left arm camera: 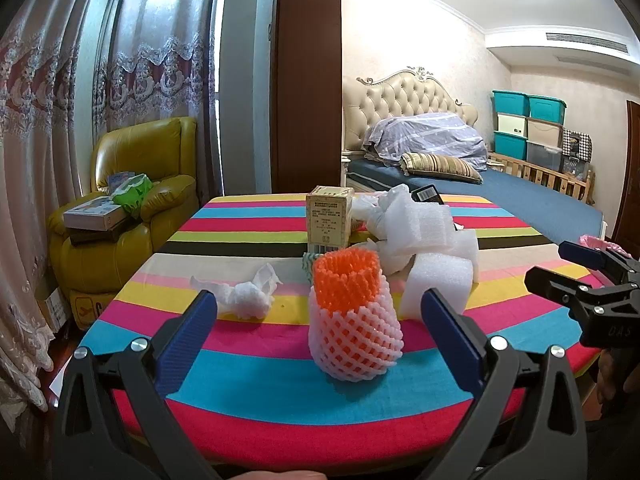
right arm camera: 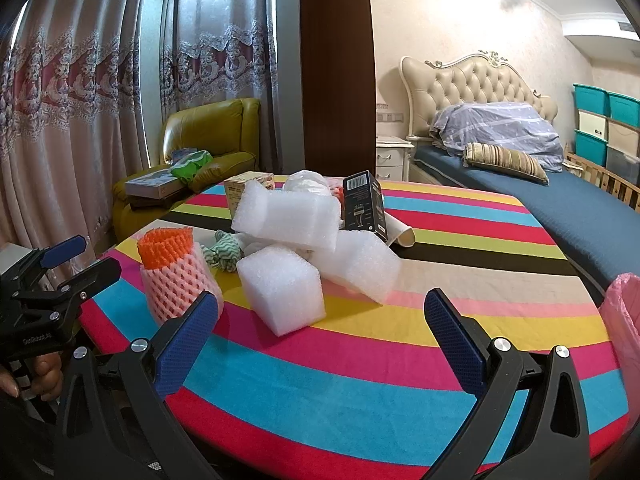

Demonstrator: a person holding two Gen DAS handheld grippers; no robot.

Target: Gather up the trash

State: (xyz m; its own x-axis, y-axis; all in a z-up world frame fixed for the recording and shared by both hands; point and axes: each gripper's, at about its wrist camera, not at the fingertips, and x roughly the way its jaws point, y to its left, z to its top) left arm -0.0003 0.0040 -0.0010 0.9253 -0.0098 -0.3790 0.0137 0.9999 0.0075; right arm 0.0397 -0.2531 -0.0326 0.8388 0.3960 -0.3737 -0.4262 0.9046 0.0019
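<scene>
A striped round table [left arm camera: 248, 404] holds a pile of trash. A pink foam fruit net with an orange net inside [left arm camera: 352, 316] stands at the front, straight ahead of my open left gripper [left arm camera: 320, 312]. It also shows in the right wrist view [right arm camera: 176, 276]. A crumpled white tissue [left arm camera: 244, 294] lies to its left. White foam blocks [right arm camera: 282, 290] lie ahead of my open, empty right gripper [right arm camera: 320, 312]. A tan carton [left arm camera: 329, 220] and a black carton [right arm camera: 364, 204] stand behind them. A pink bag [right arm camera: 624, 320] hangs at the table's right edge.
A yellow armchair [left arm camera: 132, 208] with boxes on it stands beyond the table on the left, by the curtains. A bed [right arm camera: 532, 196] lies behind on the right, with stacked storage bins [left arm camera: 528, 128] past it. A brown pillar [left arm camera: 306, 76] rises behind the table.
</scene>
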